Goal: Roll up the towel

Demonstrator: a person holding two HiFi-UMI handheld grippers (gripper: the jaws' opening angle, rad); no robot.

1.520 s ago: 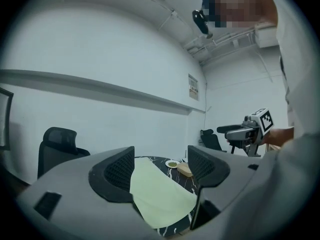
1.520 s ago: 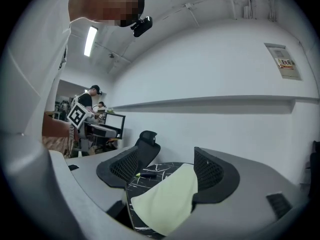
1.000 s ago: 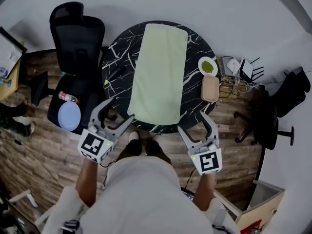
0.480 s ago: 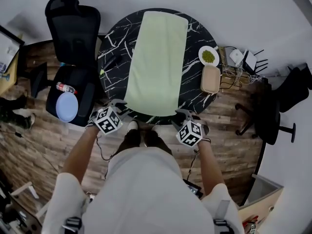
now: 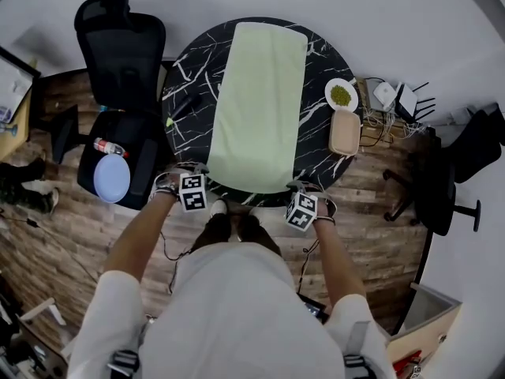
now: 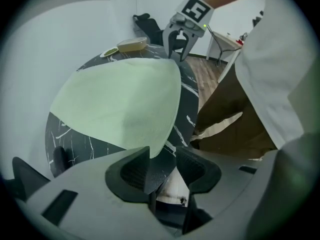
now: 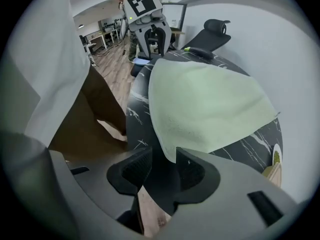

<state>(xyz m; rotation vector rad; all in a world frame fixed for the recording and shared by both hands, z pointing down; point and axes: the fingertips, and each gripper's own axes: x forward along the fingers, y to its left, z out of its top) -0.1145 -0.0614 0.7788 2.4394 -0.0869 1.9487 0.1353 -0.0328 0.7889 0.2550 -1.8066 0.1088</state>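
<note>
Lying flat — green towel (image 5: 256, 105), black marble table (image 5: 192, 93)

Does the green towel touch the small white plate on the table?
Apart. The head view shows a strip of bare black table between the towel and the plate.

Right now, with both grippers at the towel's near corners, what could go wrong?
1. The left gripper, jaws just reopening, and the right gripper, jaws just closing, are not clamped. Only corner tips of the towel sit between them, so a close may miss cloth.
2. Both sit at the table rim, so the jaws could catch the edge.
</note>
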